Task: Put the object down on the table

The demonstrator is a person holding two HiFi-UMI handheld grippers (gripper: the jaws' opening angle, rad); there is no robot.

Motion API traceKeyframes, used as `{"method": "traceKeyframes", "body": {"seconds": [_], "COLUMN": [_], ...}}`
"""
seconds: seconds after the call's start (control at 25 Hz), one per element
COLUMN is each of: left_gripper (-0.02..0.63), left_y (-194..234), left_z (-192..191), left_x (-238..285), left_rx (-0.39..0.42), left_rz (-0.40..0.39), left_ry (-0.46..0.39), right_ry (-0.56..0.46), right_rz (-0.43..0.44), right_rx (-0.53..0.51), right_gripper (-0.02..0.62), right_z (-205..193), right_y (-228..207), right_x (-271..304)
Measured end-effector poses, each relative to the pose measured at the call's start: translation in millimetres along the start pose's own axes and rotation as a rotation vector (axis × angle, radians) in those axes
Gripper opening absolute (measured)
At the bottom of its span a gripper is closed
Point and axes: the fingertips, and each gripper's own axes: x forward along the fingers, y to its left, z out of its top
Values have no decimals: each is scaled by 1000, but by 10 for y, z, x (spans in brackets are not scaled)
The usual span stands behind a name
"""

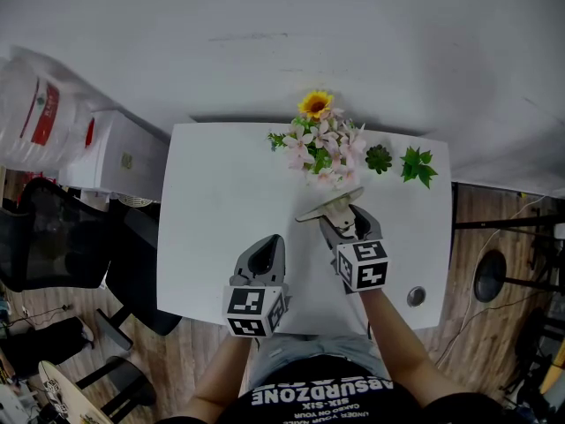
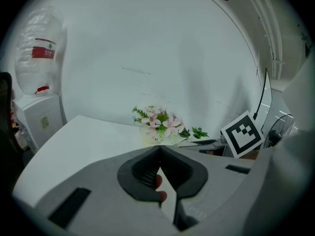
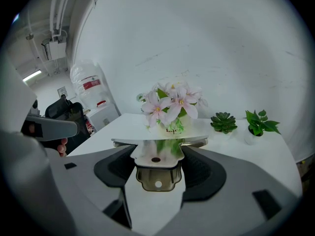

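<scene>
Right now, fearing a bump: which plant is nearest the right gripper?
The flower bouquet, directly ahead; the succulent and leafy plant stand farther right.

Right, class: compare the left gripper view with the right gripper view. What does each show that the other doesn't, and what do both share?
Only the left gripper view shows the left gripper with its jaws together on nothing, and the right gripper's marker cube. Only the right gripper view shows the right gripper with its jaws shut on a shiny metal tool. Both show the pink flowers, the white table and the water bottle.
</scene>
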Motion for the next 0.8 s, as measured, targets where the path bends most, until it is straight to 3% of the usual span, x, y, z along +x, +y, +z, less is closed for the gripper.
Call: {"method": "traceKeyframes", "body": {"seconds": [0.8], "left_gripper": [6], "left_y": [59], "left_z": [-53], "left_x": [99], "left_rx": [0], "left_rz": [5], "left_ry": [22], "right_ry": [56], "right_rz": [1], "right_rx": [3], "right_gripper": [288], "right_z": [-188], "right_y": [-92], "right_x": [238]}}
